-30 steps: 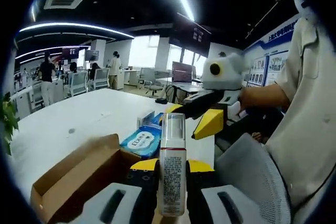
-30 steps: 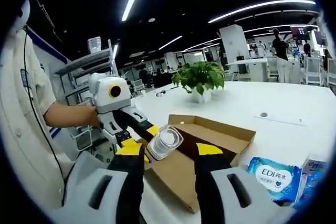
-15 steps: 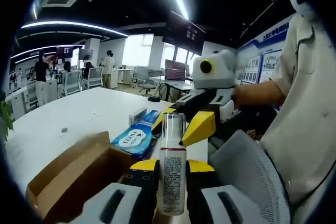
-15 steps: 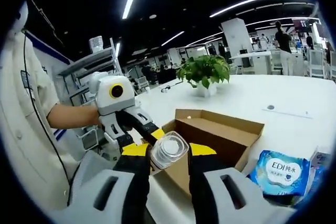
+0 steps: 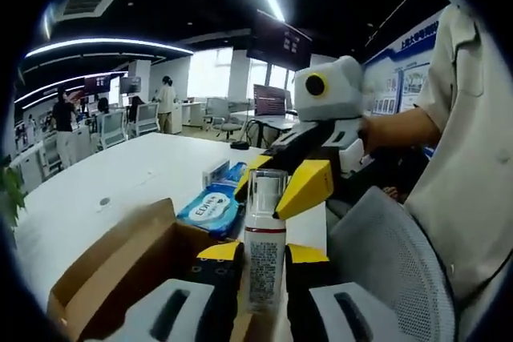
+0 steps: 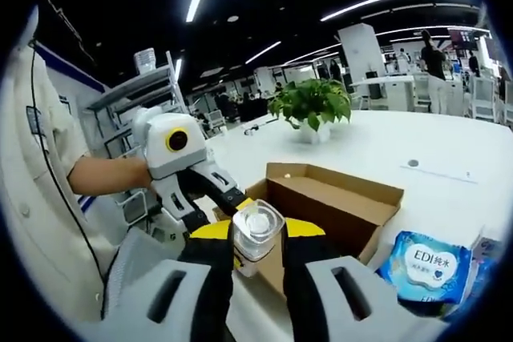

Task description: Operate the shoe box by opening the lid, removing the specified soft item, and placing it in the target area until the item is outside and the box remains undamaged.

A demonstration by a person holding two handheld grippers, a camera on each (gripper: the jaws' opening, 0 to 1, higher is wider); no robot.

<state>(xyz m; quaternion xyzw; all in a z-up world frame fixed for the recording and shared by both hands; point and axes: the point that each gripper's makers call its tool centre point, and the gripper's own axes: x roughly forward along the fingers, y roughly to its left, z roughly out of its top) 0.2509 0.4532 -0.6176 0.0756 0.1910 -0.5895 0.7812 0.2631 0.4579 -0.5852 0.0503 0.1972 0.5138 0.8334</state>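
Room: open office with ceiling light strips; people stand far off at the upper left of the left gripper view.
Surface: white table [image 5: 120,182], running from centre to left.
Shoe box: brown cardboard box [image 5: 120,266], open, at lower left of the left gripper view; at centre right of the right gripper view [image 6: 337,210].
Bottle: white spray bottle [image 5: 264,242] with clear cap, upright at lower centre, above the box's near edge.
Left gripper [image 5: 263,266]: jaws clenched on the bottle's body.
Right gripper [image 6: 258,250]: jaws close beside the bottle's cap [image 6: 256,230]; whether they press it I cannot tell.
Wipes: blue packet [image 5: 210,207] on the table just beyond the box; lower right in the right gripper view [image 6: 429,266].
Plant: potted green plant [image 6: 311,110] on the table, upper centre.
Person: pale short sleeve [image 5: 457,78] at the right edge.
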